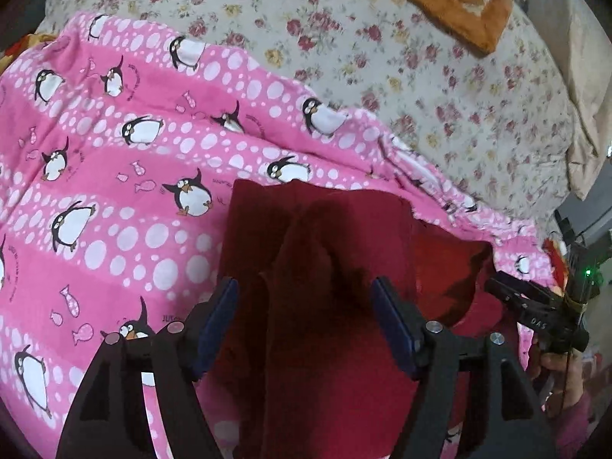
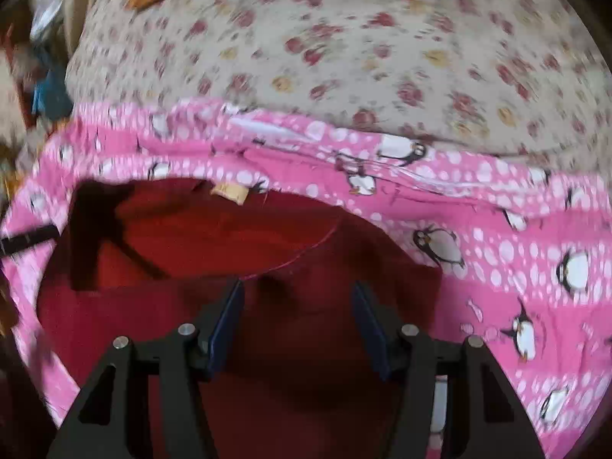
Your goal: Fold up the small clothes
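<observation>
Pink penguin blanket (image 1: 114, 199), red garment (image 1: 325, 237) lengthwise away, both tools apart, empty.

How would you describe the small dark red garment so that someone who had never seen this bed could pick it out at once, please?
Start at the bed with its cream floral sheet; on its near side lies a pink penguin-print blanket. The dark red garment rests on that blanket, directly ahead of the left gripper. It is the only plain, unpatterned cloth there, deep maroon with a small tan label at its edge.
</observation>
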The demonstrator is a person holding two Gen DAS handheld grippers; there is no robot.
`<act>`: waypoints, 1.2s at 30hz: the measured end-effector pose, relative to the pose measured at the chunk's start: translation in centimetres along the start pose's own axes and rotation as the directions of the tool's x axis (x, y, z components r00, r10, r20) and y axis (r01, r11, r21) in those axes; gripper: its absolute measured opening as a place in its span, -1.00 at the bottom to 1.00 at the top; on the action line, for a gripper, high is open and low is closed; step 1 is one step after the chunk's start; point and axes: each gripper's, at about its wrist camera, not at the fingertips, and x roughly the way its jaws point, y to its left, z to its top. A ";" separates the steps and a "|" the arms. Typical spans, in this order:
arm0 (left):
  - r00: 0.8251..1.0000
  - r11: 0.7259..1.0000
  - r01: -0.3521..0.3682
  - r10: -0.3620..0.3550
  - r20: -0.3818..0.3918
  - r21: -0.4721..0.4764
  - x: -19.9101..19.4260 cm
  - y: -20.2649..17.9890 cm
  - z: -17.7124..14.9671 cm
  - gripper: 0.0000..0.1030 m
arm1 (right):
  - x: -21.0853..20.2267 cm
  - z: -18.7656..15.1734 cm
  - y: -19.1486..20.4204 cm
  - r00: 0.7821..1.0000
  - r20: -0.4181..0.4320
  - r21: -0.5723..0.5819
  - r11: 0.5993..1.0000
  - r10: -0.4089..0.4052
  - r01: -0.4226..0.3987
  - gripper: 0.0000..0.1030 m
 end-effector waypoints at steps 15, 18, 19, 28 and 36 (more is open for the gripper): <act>0.997 0.991 -0.074 0.073 -0.014 -0.108 2.8 2.2 0.5 -0.03 | 3.3 3.8 -5.4 0.993 0.059 0.254 0.964 -0.102 0.084 -0.91; 0.996 0.990 -0.088 0.085 -0.027 -0.111 2.9 2.3 0.4 -0.03 | 4.0 3.2 -6.9 0.999 0.019 0.343 0.939 -0.027 0.019 -0.73; 0.996 0.990 -0.086 0.084 -0.026 -0.112 2.8 2.3 0.3 -0.03 | 3.3 2.9 -7.3 0.999 0.043 0.370 0.929 0.000 -0.016 -0.64; 0.992 0.989 -0.122 0.121 -0.019 -0.086 2.8 1.9 0.1 -0.03 | -0.5 -0.4 -3.7 0.999 0.013 0.195 0.980 -0.043 0.039 -0.12; 0.985 0.984 -0.173 0.173 0.001 -0.043 2.6 1.1 -0.5 -0.02 | -1.2 -0.6 -3.1 0.994 0.004 0.204 0.973 -0.110 0.107 -0.10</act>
